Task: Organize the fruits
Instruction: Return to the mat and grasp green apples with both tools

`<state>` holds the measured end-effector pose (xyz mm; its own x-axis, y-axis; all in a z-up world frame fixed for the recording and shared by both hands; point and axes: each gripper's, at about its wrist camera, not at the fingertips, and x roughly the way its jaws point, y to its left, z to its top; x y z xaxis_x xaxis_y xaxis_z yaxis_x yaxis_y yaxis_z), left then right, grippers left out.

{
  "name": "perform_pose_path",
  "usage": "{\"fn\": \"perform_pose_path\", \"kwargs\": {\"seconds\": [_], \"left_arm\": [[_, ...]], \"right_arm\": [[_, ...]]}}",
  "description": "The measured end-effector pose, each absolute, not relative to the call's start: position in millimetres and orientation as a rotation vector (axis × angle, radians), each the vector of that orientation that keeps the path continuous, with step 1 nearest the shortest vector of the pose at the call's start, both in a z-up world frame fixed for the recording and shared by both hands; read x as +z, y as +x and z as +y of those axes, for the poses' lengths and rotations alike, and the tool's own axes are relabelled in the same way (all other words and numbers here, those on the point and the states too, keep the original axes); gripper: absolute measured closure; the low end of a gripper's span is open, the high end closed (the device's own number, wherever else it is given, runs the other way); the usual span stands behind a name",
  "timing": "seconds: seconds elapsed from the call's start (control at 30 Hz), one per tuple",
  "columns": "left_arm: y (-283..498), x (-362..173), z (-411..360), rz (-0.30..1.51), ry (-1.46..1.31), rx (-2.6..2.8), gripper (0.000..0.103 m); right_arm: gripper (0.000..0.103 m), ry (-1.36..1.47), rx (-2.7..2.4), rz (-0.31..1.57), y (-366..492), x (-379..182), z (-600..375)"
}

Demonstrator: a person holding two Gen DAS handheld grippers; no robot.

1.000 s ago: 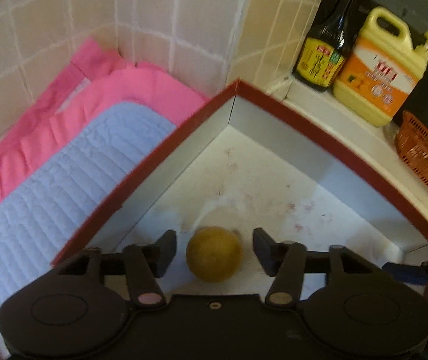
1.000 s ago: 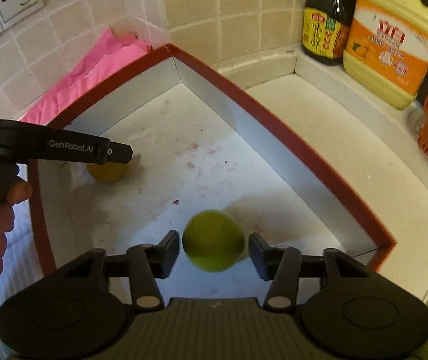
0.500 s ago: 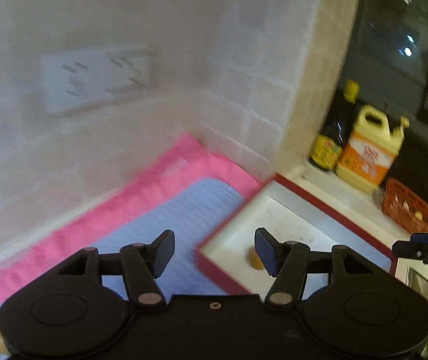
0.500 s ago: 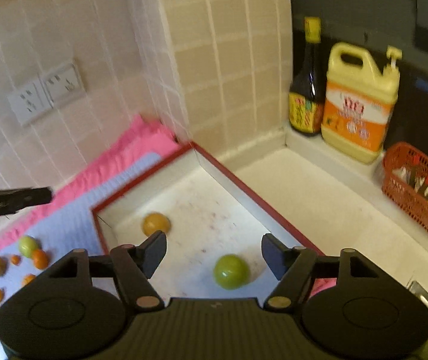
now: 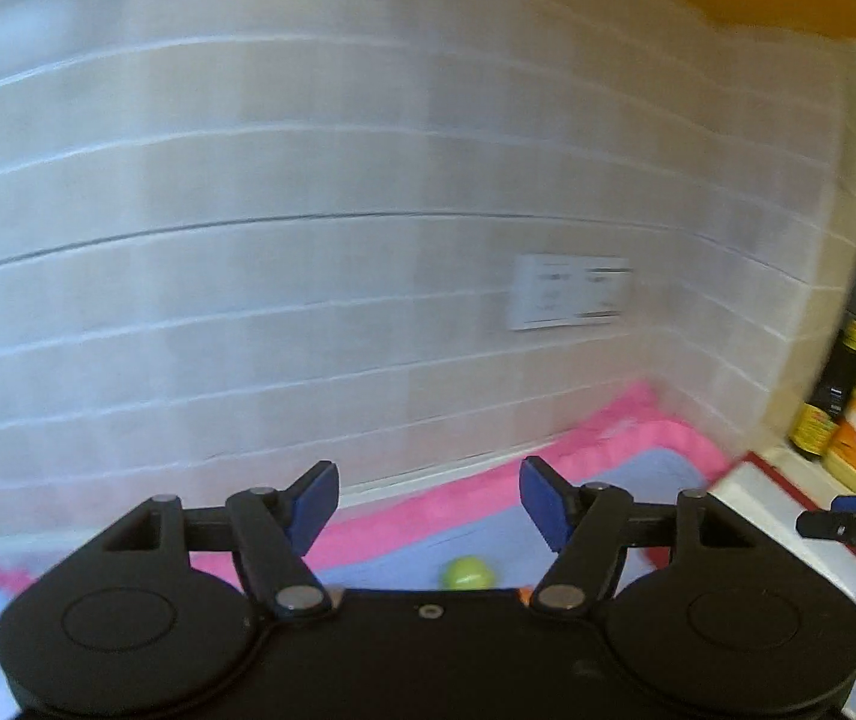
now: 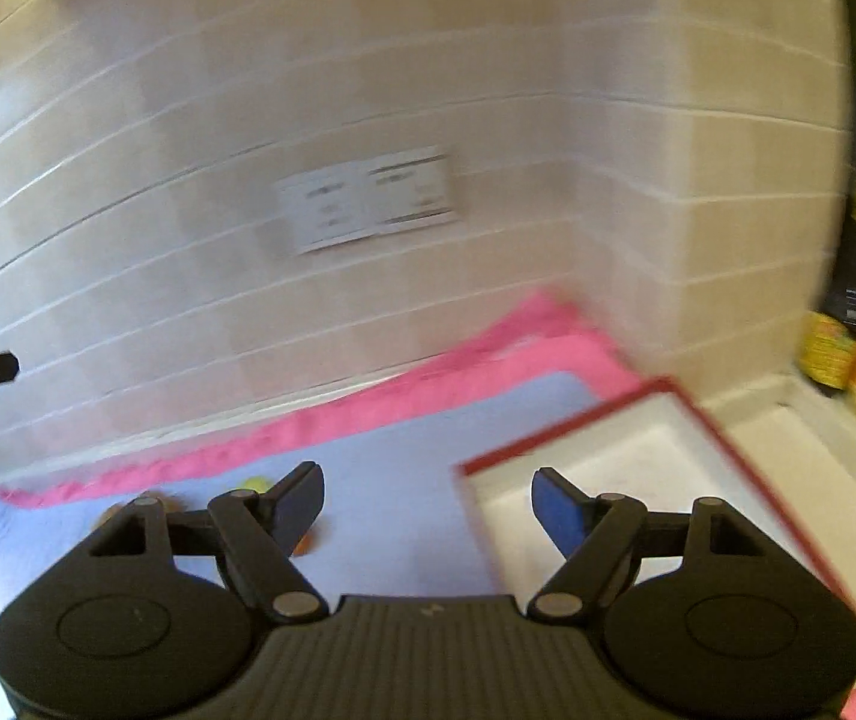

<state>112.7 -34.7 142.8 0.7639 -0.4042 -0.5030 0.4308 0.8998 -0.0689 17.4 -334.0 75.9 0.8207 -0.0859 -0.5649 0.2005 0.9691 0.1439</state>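
The left gripper (image 5: 425,501) was matte black, with two round housings, silver pivot pins and blue-faced fingers (image 5: 539,501). The right gripper (image 6: 428,507) matched it, with a ribbed centre plate and white lettering at its left edge.

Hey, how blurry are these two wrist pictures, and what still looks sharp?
Left wrist view: tiled wall and socket smeared by motion, left gripper crisp. Right wrist view: wall, socket and red-rimmed box streaked, right gripper sharp.
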Motion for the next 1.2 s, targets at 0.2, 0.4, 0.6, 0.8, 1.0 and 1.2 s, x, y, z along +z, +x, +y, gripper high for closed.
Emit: {"fn": "perform_pose_path", "kwargs": {"seconds": [0.2, 0.4, 0.6, 0.8, 1.0, 1.2], "left_arm": [[118, 114, 21, 0.63, 0.011, -0.337, 0.023], [128, 53, 44, 0.818, -0.02, -0.351, 0.022], [141, -13, 35, 0.975, 0.002, -0.385, 0.022], [162, -56, 27, 1.079, 0.005, -0.488, 0.022], [182, -80, 16, 1.135, 0.012, -0.508, 0.022], [188, -86, 11, 1.138, 0.023, -0.511, 0.023]], "right_arm": [[0.025, 0.164, 0.033, 0.668, 63, 47, -280], [0.023, 0.142, 0.131, 0.811, 93, -1, -235], [0.022, 0.128, 0.135, 0.958, 103, -56, -221], [0.022, 0.175, 0.137, 1.047, 109, -90, -220], [0.023, 0.205, 0.118, 1.075, 120, -108, -222], [0.027, 0.226, 0.102, 1.062, 124, -108, -220]]}}
